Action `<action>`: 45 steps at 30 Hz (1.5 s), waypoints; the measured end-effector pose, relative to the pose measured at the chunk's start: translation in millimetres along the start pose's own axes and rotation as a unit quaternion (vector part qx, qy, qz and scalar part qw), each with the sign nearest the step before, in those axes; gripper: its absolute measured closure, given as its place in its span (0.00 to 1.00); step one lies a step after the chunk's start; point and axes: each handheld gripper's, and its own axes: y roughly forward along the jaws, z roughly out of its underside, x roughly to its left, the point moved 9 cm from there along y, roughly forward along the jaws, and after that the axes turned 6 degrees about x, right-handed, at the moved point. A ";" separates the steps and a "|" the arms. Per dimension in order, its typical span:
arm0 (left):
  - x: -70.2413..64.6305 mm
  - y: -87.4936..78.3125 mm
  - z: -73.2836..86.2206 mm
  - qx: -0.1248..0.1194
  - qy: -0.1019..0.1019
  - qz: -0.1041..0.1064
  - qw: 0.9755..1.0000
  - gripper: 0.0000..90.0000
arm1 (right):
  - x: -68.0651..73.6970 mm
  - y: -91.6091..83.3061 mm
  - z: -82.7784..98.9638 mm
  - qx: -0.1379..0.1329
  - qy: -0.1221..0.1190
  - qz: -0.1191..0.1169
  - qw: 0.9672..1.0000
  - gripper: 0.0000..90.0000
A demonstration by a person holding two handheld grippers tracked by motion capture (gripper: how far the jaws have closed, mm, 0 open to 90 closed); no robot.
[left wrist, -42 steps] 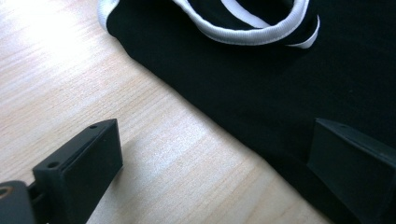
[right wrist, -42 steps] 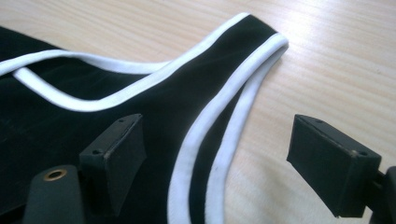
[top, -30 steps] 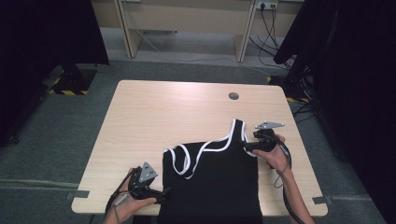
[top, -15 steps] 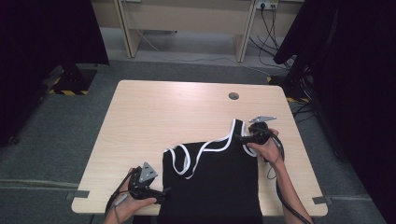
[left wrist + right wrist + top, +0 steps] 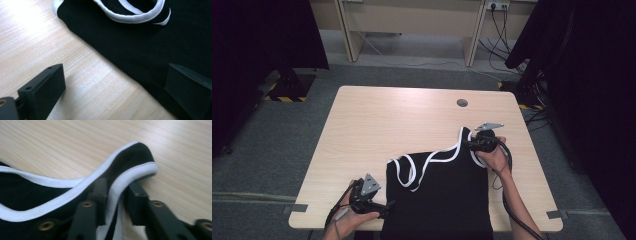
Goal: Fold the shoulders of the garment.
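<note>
A black tank top point(image 5: 437, 195) with white trim lies on the near half of the wooden table point(image 5: 387, 125), its hem hanging over the front edge. My right gripper point(image 5: 472, 142) is at the top right shoulder strap point(image 5: 120, 185). Its jaws have just been closing and now pinch the white-edged strap between them. My left gripper point(image 5: 387, 205) rests at the garment's lower left edge, open. In the left gripper view one jaw stands over bare wood and the other over the black cloth point(image 5: 140, 37).
A round cable hole point(image 5: 462, 103) sits near the table's far edge. Bare wood stretches across the far and left parts of the table. Dark curtains point(image 5: 592, 75) hang at both sides, and a second desk's legs point(image 5: 474, 40) stand behind.
My right gripper slid left onto the shoulder strap and its jaws closed on it. The left gripper has stayed where it was.
</note>
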 end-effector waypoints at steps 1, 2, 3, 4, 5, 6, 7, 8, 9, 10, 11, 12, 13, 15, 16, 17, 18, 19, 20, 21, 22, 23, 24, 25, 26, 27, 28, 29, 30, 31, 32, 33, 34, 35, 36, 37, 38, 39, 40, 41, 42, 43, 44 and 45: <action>0.0 0.0 0.0 0.000 0.000 0.000 1.000 0.02 | 1.7 -0.1 0.1 0.000 0.002 -0.006 1.000 0.88; 0.0 0.1 -0.1 -0.001 0.000 0.000 1.000 0.02 | 2.9 0.1 -0.1 -0.001 -0.001 -0.009 1.000 0.92; 0.0 0.0 0.0 0.000 0.000 0.000 1.000 0.03 | 4.5 0.1 -0.1 0.003 0.000 -0.011 1.000 0.94; 0.0 0.0 0.0 0.000 0.000 0.000 1.000 0.03 | 5.3 0.1 -0.3 0.005 -0.002 -0.010 1.000 0.94; 0.0 0.0 0.0 0.000 0.000 0.000 1.000 0.02 | 6.1 0.0 -0.6 0.007 -0.005 -0.010 1.000 0.95; 0.0 0.0 0.0 0.000 0.000 0.000 1.000 0.03 | 7.7 -0.4 -0.7 0.009 -0.003 -0.012 1.000 0.95; 0.0 0.0 0.0 0.000 0.000 0.000 1.000 0.03 | 9.1 -0.9 -1.7 0.007 -0.003 -0.015 1.000 0.95; 0.0 0.1 -0.1 -0.001 0.000 0.000 1.000 0.02 | 10.2 -2.1 -3.2 0.003 -0.003 -0.017 1.000 0.95; 0.0 0.1 -0.1 -0.001 0.000 0.000 1.000 0.03 | 11.4 -4.0 -4.7 -0.001 -0.005 -0.018 1.000 0.95; 0.0 0.0 0.0 0.000 0.000 0.000 1.000 0.03 | 13.7 -6.4 -6.2 -0.004 -0.004 -0.021 1.000 0.95; 0.0 0.0 0.0 0.000 0.000 0.000 1.000 0.03 | 15.9 -8.9 -8.5 -0.010 -0.009 -0.023 1.000 0.95; 0.0 0.0 0.0 0.000 0.000 0.000 1.000 0.03 | 19.2 -12.1 -10.3 -0.014 -0.011 -0.027 0.999 0.95; 0.0 0.0 0.0 0.000 0.000 0.000 1.000 0.03 | 21.3 -15.3 -12.6 -0.020 -0.018 -0.028 0.999 0.95; 0.0 0.0 0.0 0.000 0.000 0.000 1.000 0.03 | 25.4 -21.8 -16.4 -0.032 -0.018 -0.032 0.999 0.95; 0.0 0.0 0.0 0.000 0.000 0.000 1.000 0.03 | 26.6 -24.7 -17.6 -0.038 -0.020 -0.033 0.999 0.95; 0.0 0.0 0.0 0.000 0.000 0.000 1.000 0.03 | 28.1 -27.5 -17.8 -0.042 -0.022 -0.034 0.998 0.95; 0.1 0.0 0.0 0.000 0.000 0.000 1.000 0.03 | 30.2 -30.5 -17.3 -0.044 -0.022 -0.036 0.998 0.95; 0.0 0.0 0.0 0.000 0.000 0.000 1.000 0.03 | 31.7 -33.3 -17.3 -0.050 -0.027 -0.035 0.998 0.95; 0.0 0.0 0.0 0.000 0.000 0.000 1.000 0.03 | 33.8 -36.2 -16.6 -0.055 -0.028 -0.037 0.997 0.95; 0.1 -0.1 0.0 0.000 0.000 0.000 1.000 0.03 | 36.1 -38.9 -15.5 -0.060 -0.029 -0.039 0.997 0.95; 0.0 -0.1 0.0 0.000 0.000 0.000 1.000 0.03 | 38.3 -41.2 -14.2 -0.064 -0.033 -0.039 0.997 0.95; 0.1 -0.1 0.0 0.000 0.000 0.000 1.000 0.03 | 40.5 -43.4 -12.5 -0.067 -0.037 -0.038 0.996 0.95; 0.1 -0.1 0.0 0.000 0.000 0.000 1.000 0.03 | 42.8 -45.6 -10.9 -0.070 -0.040 -0.038 0.996 0.95; 0.1 0.0 0.0 0.000 0.000 0.000 1.000 0.03 | 45.3 -47.9 -9.4 -0.075 -0.041 -0.040 0.996 0.95; 0.0 -0.1 0.0 0.000 0.000 0.000 1.000 0.03 | 47.4 -50.1 -7.9 -0.081 -0.043 -0.041 0.995 0.95; 0.1 -0.1 0.0 0.000 0.000 0.000 1.000 0.03 | 49.0 -52.3 -6.0 -0.085 -0.044 -0.042 0.995 0.95; 0.1 -0.1 0.0 0.000 0.000 0.000 1.000 0.03 | 50.7 -53.8 -4.0 -0.088 -0.047 -0.041 0.994 0.95; 0.1 -0.1 0.0 0.000 0.000 0.000 1.000 0.03 | 53.4 -54.8 -0.9 -0.086 -0.049 -0.042 0.994 0.95; 0.1 -0.1 0.0 0.000 0.000 0.000 1.000 0.03 | 55.9 -55.4 2.2 -0.084 -0.053 -0.043 0.994 0.94; 0.1 -0.1 0.0 0.000 0.000 0.000 1.000 0.03 | 58.5 -56.5 5.0 -0.085 -0.053 -0.045 0.994 0.94; 0.1 -0.1 0.0 0.000 0.000 0.000 1.000 0.03 | 61.2 -57.8 7.7 -0.086 -0.054 -0.047 0.994 0.94; 0.1 -0.1 0.0 0.000 0.000 0.000 1.000 0.03 | 64.3 -58.9 10.5 -0.086 -0.057 -0.049 0.993 0.94; 0.1 -0.1 0.0 0.000 0.000 0.000 1.000 0.03 | 67.7 -59.5 13.9 -0.083 -0.059 -0.050 0.994 0.94; 0.1 -0.1 0.0 0.000 0.000 0.000 1.000 0.03 | 70.3 -60.1 17.3 -0.080 -0.063 -0.050 0.994 0.94; 0.1 -0.1 0.0 0.000 0.000 0.000 1.000 0.03 | 72.6 -60.7 20.7 -0.077 -0.066 -0.051 0.993 0.94; 0.1 -0.1 0.0 0.000 0.000 0.000 1.000 0.03 | 74.9 -61.4 24.0 -0.076 -0.065 -0.052 0.994 0.94; 0.1 -0.1 0.0 0.000 0.000 0.000 1.000 0.03 | 76.9 -61.9 27.1 -0.075 -0.066 -0.053 0.994 0.93; 0.1 -0.1 0.0 0.000 0.000 0.000 1.000 0.03 | 78.9 -62.5 30.0 -0.075 -0.068 -0.054 0.993 0.93; 0.1 -0.1 0.0 0.000 0.000 0.000 1.000 0.03 | 80.9 -63.1 32.6 -0.075 -0.068 -0.056 0.993 0.92; 0.1 -0.1 0.0 0.000 0.000 0.000 1.000 0.03 | 82.7 -63.7 35.3 -0.075 -0.069 -0.057 0.993 0.91; 0.1 -0.1 0.0 0.000 0.000 0.000 1.000 0.03 | 84.4 -64.2 37.7 -0.075 -0.069 -0.059 0.993 0.90; 0.1 -0.1 0.0 0.000 0.000 0.000 1.000 0.03 | 86.0 -65.0 39.9 -0.074 -0.068 -0.060 0.993 0.88; 0.1 -0.1 0.0 0.000 0.000 0.000 1.000 0.03 | 87.9 -66.2 42.0 -0.072 -0.069 -0.063 0.993 0.84; 0.0 -0.1 0.0 0.000 -0.001 0.000 1.000 0.03 | 89.6 -67.5 43.9 -0.070 -0.071 -0.064 0.993 0.78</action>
